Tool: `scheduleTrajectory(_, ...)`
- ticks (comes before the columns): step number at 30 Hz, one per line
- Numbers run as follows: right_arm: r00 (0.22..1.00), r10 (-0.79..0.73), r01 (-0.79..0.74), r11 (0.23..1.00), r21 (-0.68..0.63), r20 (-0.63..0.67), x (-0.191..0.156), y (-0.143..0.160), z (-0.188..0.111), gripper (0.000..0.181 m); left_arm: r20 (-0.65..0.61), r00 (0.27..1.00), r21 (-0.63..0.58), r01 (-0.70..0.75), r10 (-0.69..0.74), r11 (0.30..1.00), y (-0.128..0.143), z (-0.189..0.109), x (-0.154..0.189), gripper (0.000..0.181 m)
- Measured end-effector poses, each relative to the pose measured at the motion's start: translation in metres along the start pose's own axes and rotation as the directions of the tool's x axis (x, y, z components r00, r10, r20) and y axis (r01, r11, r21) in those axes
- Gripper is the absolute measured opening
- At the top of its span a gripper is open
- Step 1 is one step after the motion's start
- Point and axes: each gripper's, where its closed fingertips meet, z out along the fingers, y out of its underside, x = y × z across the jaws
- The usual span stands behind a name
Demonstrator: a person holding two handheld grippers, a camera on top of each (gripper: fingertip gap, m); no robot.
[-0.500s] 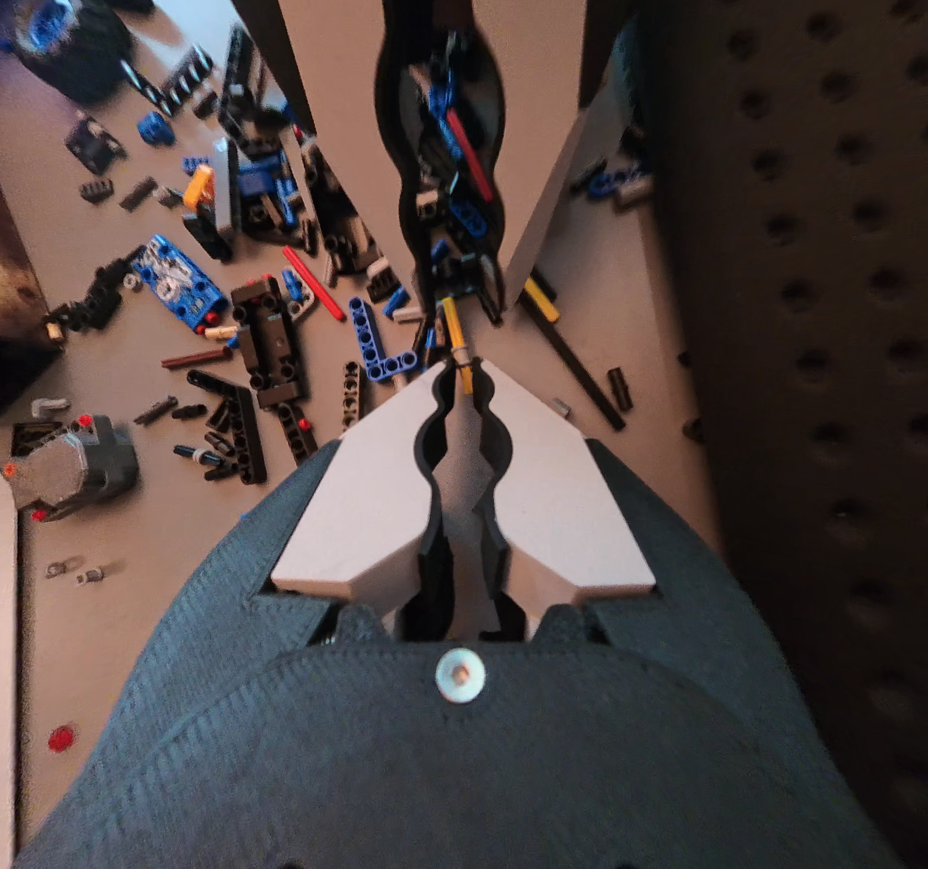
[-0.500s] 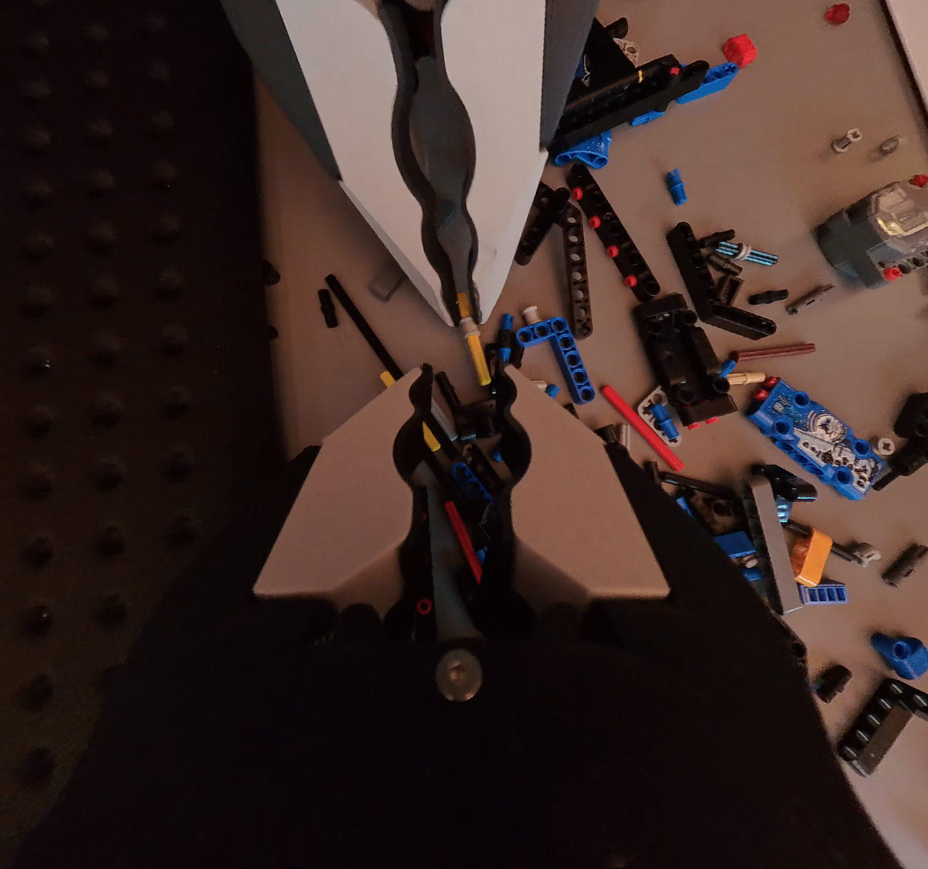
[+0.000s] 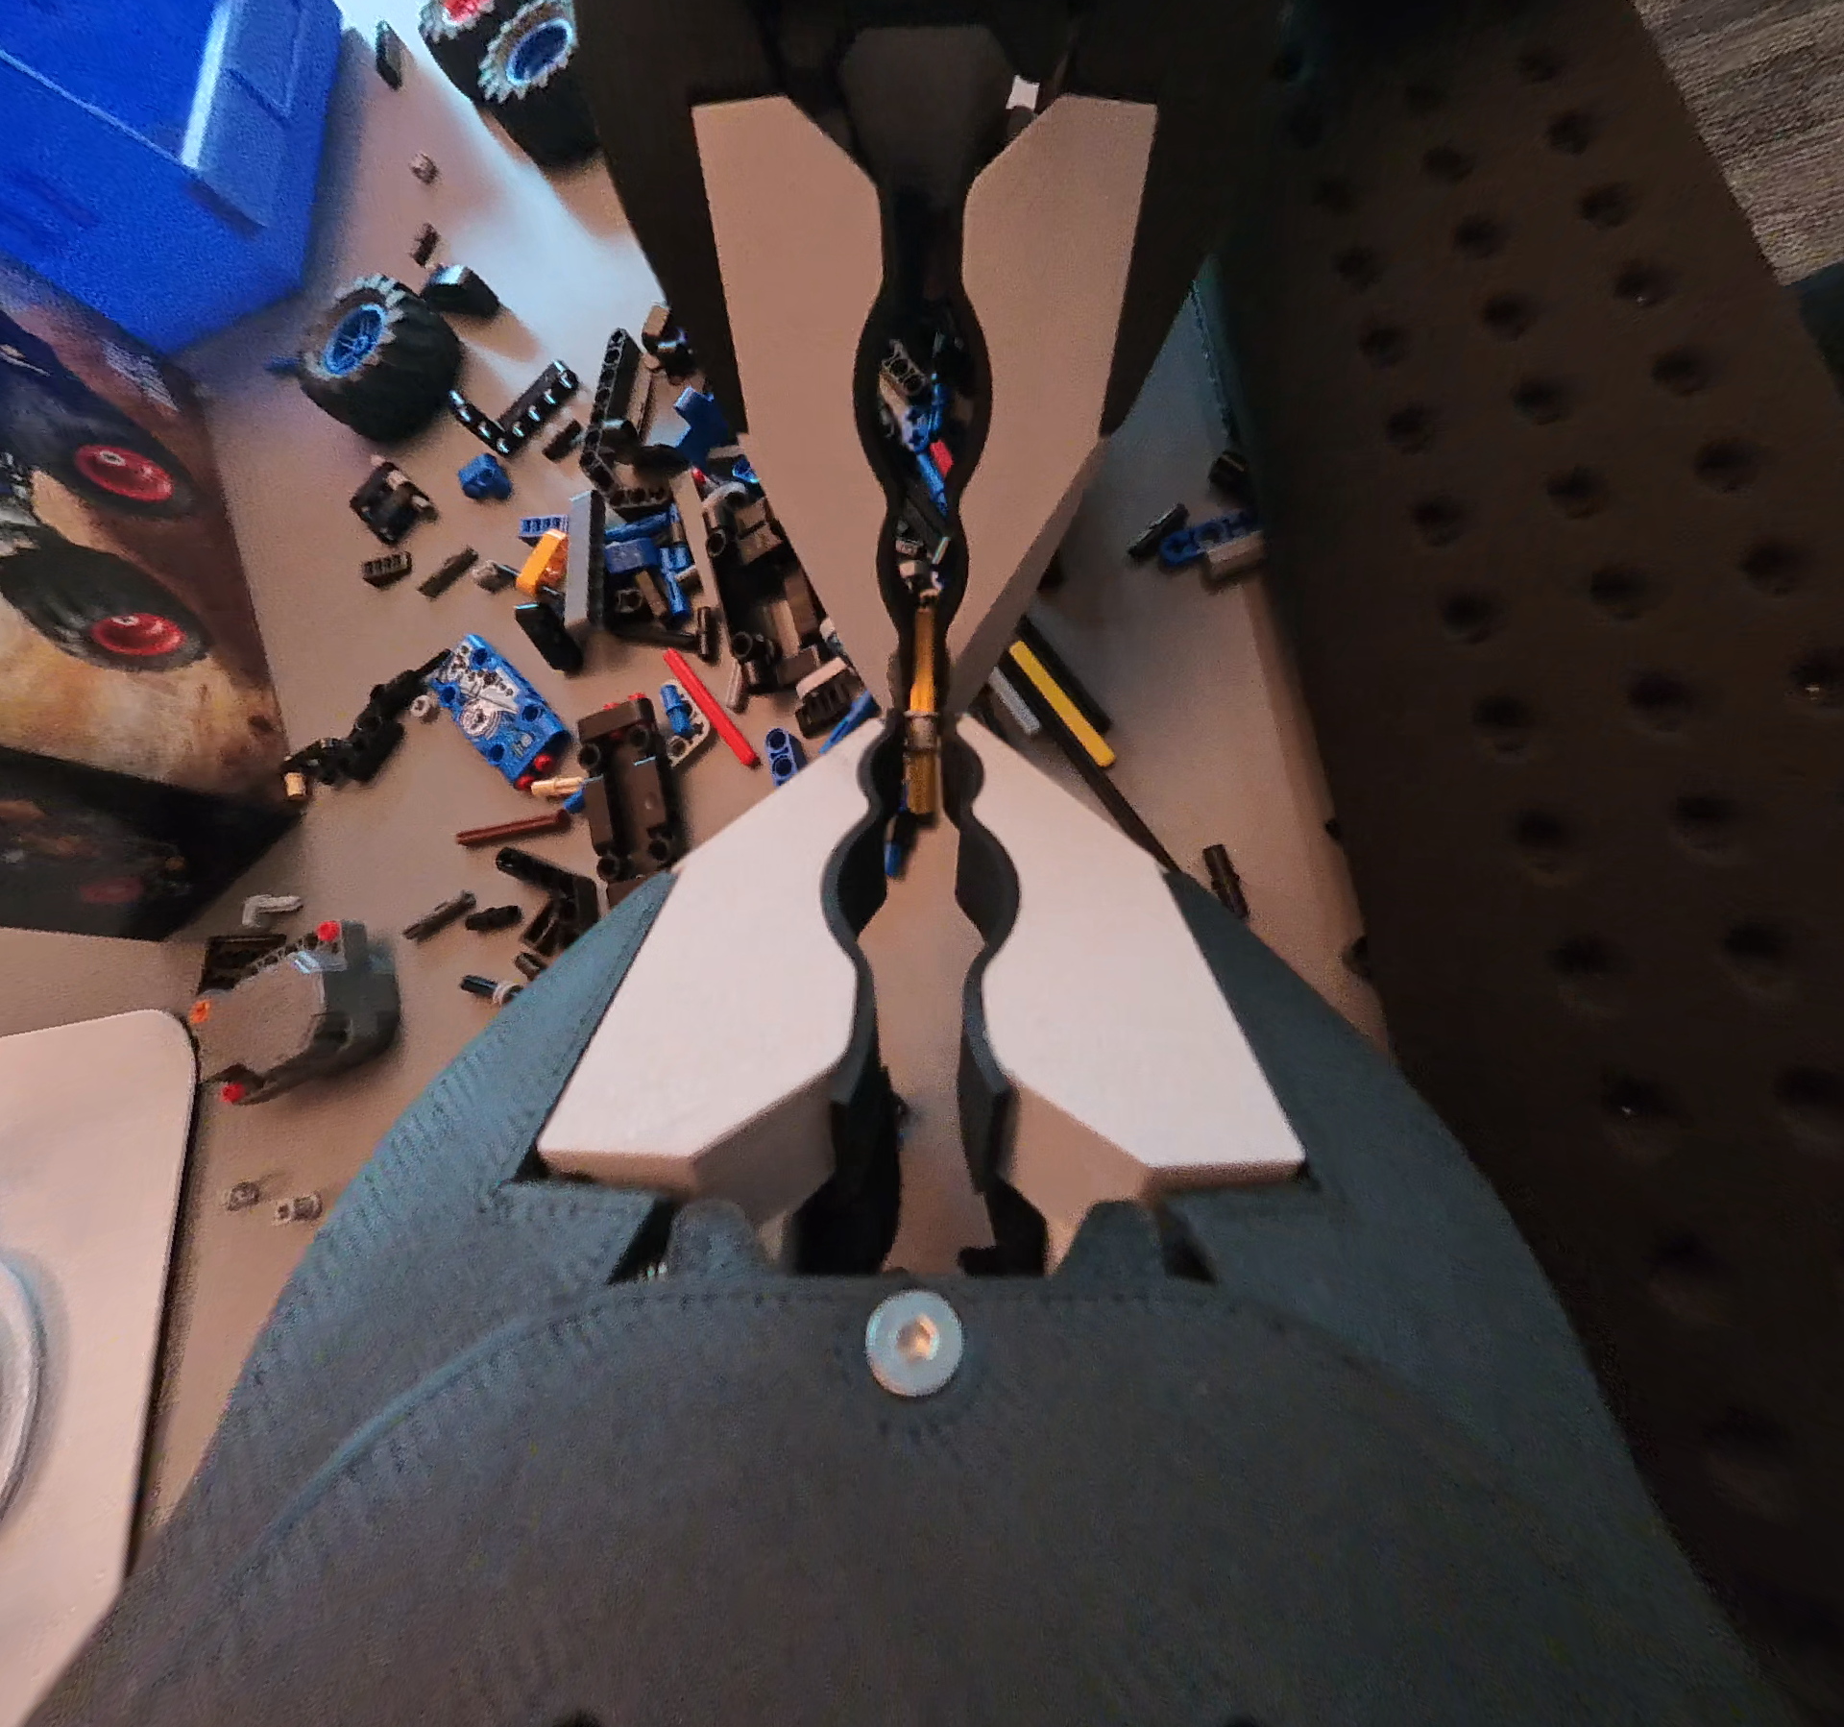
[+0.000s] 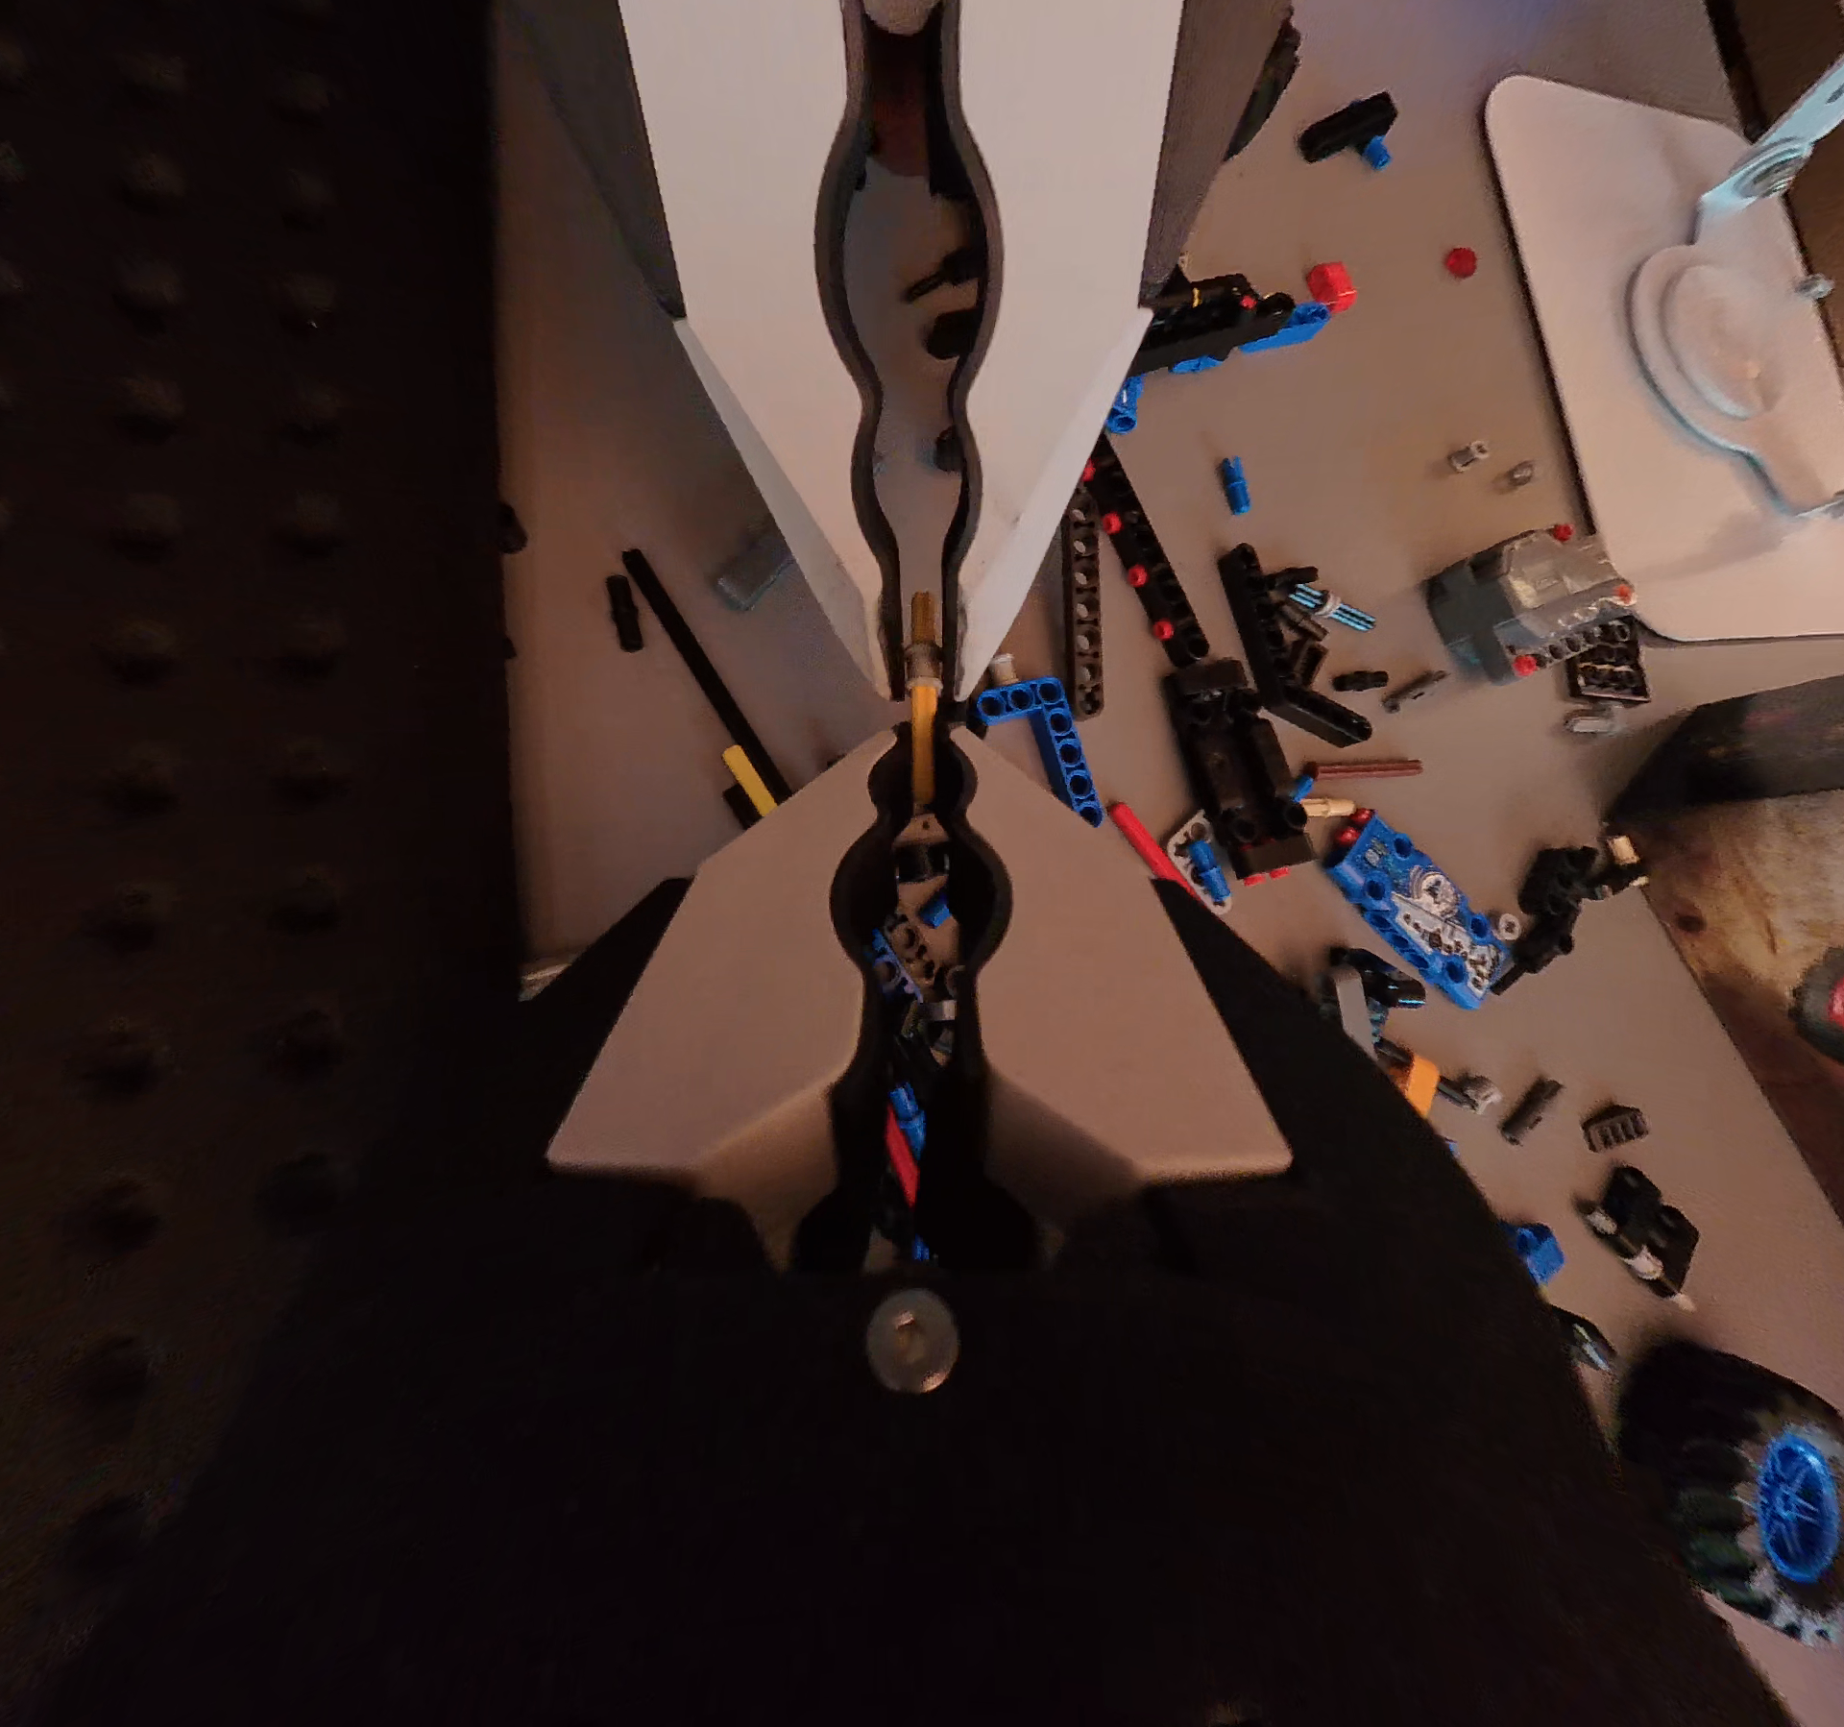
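My left gripper (image 3: 920,761) and my right gripper (image 4: 923,761) meet tip to tip above the table (image 3: 329,601). Both have their jaws nearly closed on one yellow axle (image 3: 920,731) with a small grey bush at its middle; each pinches one end. The axle hangs above scattered black and blue building pieces (image 3: 639,521). A blue panel (image 4: 1412,906) carries a printed sticker. A picture box (image 3: 100,561) lies at the left, and a big wheel (image 3: 379,362) rests nearby.
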Motion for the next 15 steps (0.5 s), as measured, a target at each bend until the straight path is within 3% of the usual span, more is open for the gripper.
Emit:
scheduleTrajectory(9,0.999,-0.016,0.019,0.994,0.108,-0.029,0.000,-0.015,-0.019,0.000,0.051,0.995,0.035,-0.093,0.091,0.995,-0.013,-0.016,-0.001,0.005)
scheduleTrajectory(12,0.998,0.055,-0.047,0.985,0.164,-0.042,0.012,-0.008,-0.037,0.001,0.089,0.995,-0.081,-0.034,0.041,0.996,0.028,-0.027,-0.015,0.004)
scheduleTrajectory(15,0.994,0.100,-0.091,0.983,0.158,-0.051,0.023,0.012,-0.051,0.000,0.016,1.000,-0.094,0.026,-0.025,0.995,0.036,-0.033,-0.007,0.004)
